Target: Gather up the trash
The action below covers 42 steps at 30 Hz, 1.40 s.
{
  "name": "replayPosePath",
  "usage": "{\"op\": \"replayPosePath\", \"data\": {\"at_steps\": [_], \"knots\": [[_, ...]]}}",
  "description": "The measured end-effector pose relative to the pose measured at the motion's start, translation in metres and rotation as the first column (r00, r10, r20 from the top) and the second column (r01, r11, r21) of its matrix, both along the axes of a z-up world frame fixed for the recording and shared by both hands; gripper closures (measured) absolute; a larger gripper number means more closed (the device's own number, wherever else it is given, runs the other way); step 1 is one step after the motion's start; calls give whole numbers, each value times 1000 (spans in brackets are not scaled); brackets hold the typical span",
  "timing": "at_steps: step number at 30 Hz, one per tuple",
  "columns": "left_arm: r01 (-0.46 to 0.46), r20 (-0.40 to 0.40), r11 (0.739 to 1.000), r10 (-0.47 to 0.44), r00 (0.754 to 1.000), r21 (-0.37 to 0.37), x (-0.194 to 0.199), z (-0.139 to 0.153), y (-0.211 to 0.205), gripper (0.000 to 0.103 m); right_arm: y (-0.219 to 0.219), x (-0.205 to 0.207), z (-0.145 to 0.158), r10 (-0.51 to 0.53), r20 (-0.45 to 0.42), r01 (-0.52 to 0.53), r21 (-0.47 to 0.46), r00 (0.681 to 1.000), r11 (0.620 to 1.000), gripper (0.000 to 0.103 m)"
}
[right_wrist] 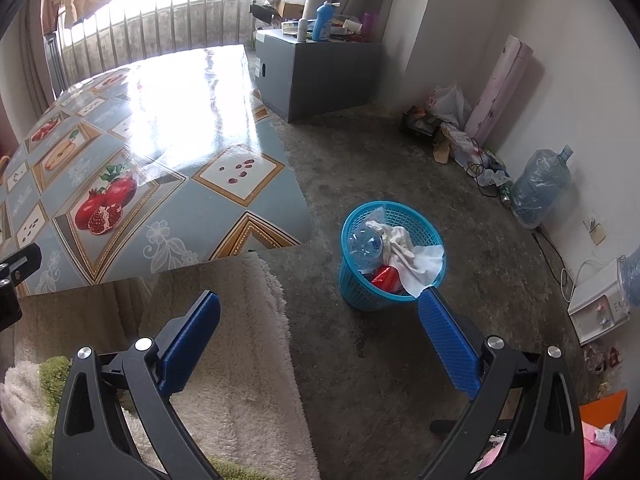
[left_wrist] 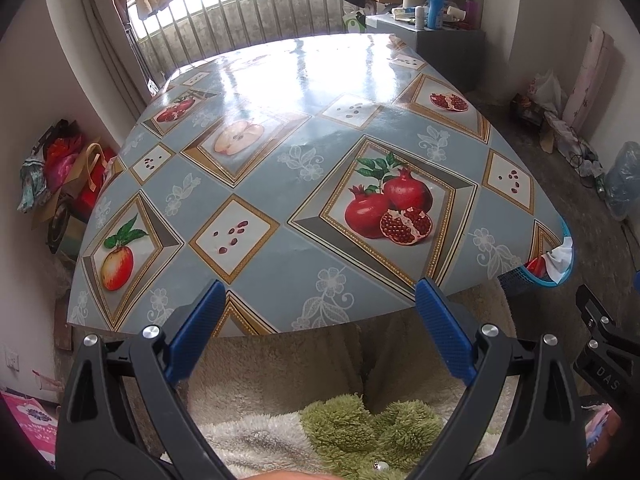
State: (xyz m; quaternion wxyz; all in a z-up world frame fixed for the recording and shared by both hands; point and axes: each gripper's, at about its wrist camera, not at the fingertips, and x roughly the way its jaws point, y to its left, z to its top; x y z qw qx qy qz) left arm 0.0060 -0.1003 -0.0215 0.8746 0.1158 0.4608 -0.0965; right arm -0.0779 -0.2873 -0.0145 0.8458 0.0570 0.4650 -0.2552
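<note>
Nearest the blue basket (right_wrist: 390, 258), the right gripper (right_wrist: 320, 304) is hovering with jaws spread wide and empty; the left gripper (left_wrist: 320, 292), equally agape, is facing the table (left_wrist: 304, 176) beside it. The basket is holding the trash: a clear bottle (right_wrist: 365, 245), white tissue (right_wrist: 416, 268) and a red wrapper (right_wrist: 385, 277). The tissue is draping over the rim, so a careless nudge could be spilling it floorward.

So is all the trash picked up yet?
Looks nearly done. The blue basket on the floor holds a plastic bottle, tissues and a red wrapper. Both the left gripper and right gripper are open and hold nothing. The table shows no trash.
</note>
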Motion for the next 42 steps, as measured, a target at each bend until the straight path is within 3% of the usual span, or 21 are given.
{"op": "replayPosePath", "data": {"at_steps": [14,42], "knots": [[42,13,999,-42,999,-13,-8,5,-5,12,-4,-4,8,-7,15,8,-14,1000,1000,6],[26,16,999,-26,1000,-19,-9,9,-3,12,-4,-5,15,-14,25,15,-28,1000,999,6]]}}
